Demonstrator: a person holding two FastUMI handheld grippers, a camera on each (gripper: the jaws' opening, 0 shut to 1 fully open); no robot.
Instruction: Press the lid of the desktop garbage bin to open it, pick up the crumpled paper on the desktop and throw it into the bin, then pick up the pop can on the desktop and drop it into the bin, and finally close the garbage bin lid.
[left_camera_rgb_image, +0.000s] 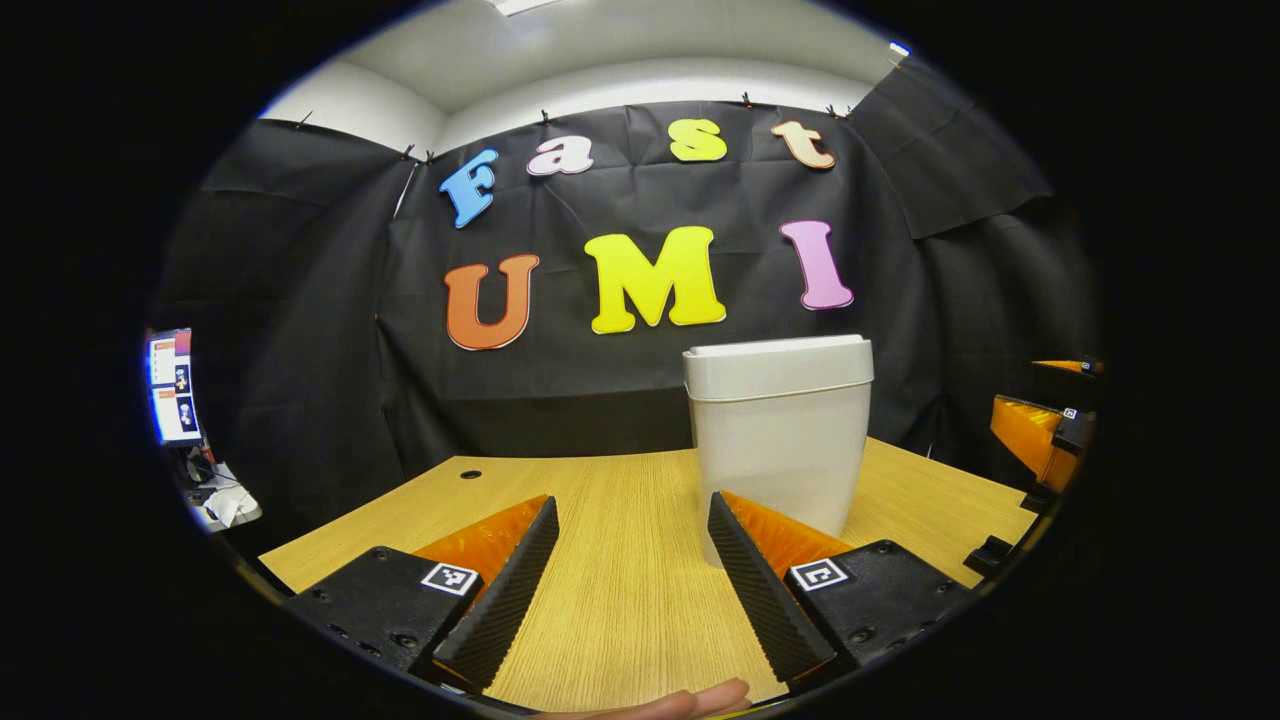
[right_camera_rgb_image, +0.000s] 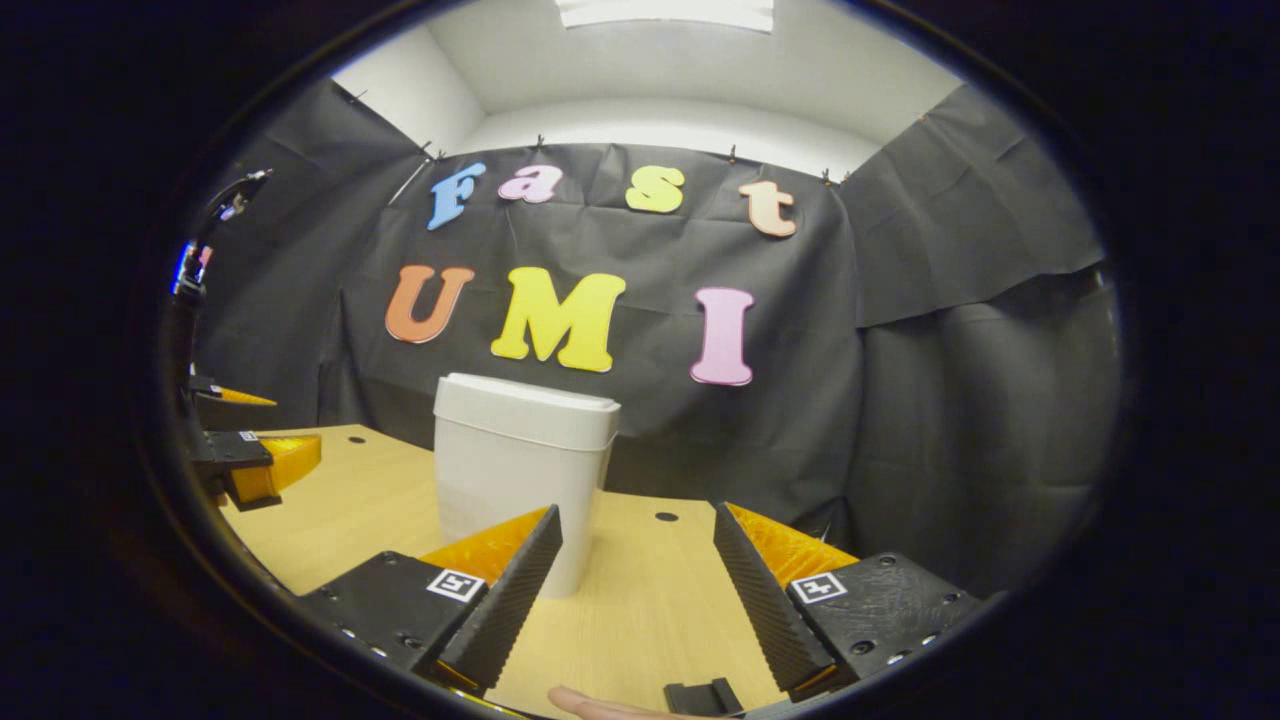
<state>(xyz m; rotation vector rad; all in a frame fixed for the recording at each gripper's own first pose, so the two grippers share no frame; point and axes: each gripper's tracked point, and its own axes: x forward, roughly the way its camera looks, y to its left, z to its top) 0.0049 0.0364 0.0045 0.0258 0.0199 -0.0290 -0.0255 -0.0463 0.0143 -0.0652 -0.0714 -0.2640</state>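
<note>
Left hand-held gripper (left_camera_rgb_image: 632, 565): fingers wide apart, nothing between them, hovering low over the bench (left_camera_rgb_image: 620, 600). Just ahead and a little to its right, the bin (left_camera_rgb_image: 780, 430), standing upright on the bench with the lid (left_camera_rgb_image: 778, 362) closed flat on top. One finger of this hand-held gripper overlapping the lower front of the bin in the left gripper view; touching or not, cannot tell. A fingertip of a person (left_camera_rgb_image: 700, 700) at the bottom edge, below the fingers. Farther right of the bin, at the edge of the view, parts of the other hand-held gripper.

Right hand-held gripper (right_camera_rgb_image: 636, 570): fingers also spread apart, holding nothing, above the bench (right_camera_rgb_image: 650, 620). The bin (right_camera_rgb_image: 520, 470) ahead and to its left, lid (right_camera_rgb_image: 528, 398) shut, one finger crossing in front of the bin's lower corner. A small round hole (right_camera_rgb_image: 666, 517) in the bench top, right of the bin and behind it. Left of the bin, at the far edge, the other hand-held gripper over the bench. Part of a hand (right_camera_rgb_image: 600, 706) at the bottom edge.

Behind the bin, black cloth as the wall (right_camera_rgb_image: 900, 380).
</note>
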